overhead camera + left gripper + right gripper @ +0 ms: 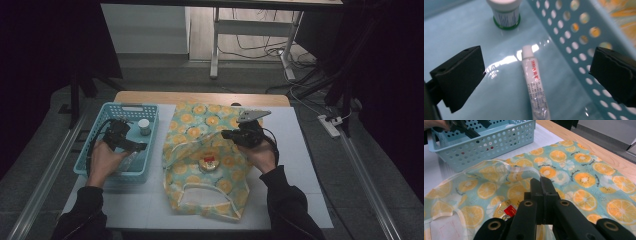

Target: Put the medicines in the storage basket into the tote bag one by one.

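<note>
Worktop (pixel 305 165) carries an orange-print bag (pixel 207 150) and, left of it, a blue basket (pixel 107 172). Right gripper (pixel 541 182) has its jaws closed together, pinching the bag's rim and holding it raised. Left gripper (pixel 536 72) is inside the basket, jaws wide. A white tube (pixel 535 85) lies between them, untouched; a small bottle (pixel 505 12) stands just beyond.

in the left gripper view we see the tube (pixel 535 85) cut off by the bottom edge, its print too small to read, and the jar (pixel 506 11) cropped at the top. in the right gripper view the bag (pixel 579 182) half hides a red-labelled item (pixel 507 211) through its opening; we cannot tell what it is. the basket (pixel 486 145) runs off the top.
</note>
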Motion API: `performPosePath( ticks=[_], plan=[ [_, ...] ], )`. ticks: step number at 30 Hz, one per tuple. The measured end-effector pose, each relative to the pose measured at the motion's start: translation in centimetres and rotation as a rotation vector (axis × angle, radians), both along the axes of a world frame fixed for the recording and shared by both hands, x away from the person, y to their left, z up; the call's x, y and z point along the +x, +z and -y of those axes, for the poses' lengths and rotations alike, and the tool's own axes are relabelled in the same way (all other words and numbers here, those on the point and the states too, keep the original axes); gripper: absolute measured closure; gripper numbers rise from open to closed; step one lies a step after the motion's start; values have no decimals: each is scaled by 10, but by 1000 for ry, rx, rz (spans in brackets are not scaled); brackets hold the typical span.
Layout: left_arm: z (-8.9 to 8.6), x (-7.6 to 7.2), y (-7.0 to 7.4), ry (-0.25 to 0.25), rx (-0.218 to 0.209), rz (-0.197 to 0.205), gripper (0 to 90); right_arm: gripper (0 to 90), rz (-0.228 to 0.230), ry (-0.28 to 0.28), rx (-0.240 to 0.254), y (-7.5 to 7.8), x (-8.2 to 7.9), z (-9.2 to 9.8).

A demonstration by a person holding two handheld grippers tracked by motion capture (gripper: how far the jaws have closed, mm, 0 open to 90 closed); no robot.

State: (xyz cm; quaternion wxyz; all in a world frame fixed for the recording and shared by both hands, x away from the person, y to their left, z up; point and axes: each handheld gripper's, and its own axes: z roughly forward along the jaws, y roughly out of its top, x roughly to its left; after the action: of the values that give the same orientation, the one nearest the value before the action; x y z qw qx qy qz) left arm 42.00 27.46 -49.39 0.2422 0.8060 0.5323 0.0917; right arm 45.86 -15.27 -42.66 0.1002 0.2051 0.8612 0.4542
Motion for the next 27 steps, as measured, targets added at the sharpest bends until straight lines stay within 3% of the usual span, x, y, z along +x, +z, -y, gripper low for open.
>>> performPosePath(
  ticks=[7, 12, 16, 18, 27],
  plan=[
    [3, 3, -8, -24, 91, -65, 45, 900, 0, 1, 0, 0, 0, 0],
    [5, 3, -12, -59, 132, -113, 178, 900, -1, 0, -2, 0, 0, -1],
    [5, 2, -16, -59, 163, -154, 281, 900, 1, 0, -2, 0, 0, -1],
    [3, 2, -16, -55, 155, -156, 305, 900, 1, 1, -3, 0, 0, -1],
    [3, 4, -18, -92, 109, -193, 608, 900, 5, -3, -7, -1, 0, -1]
  ],
)
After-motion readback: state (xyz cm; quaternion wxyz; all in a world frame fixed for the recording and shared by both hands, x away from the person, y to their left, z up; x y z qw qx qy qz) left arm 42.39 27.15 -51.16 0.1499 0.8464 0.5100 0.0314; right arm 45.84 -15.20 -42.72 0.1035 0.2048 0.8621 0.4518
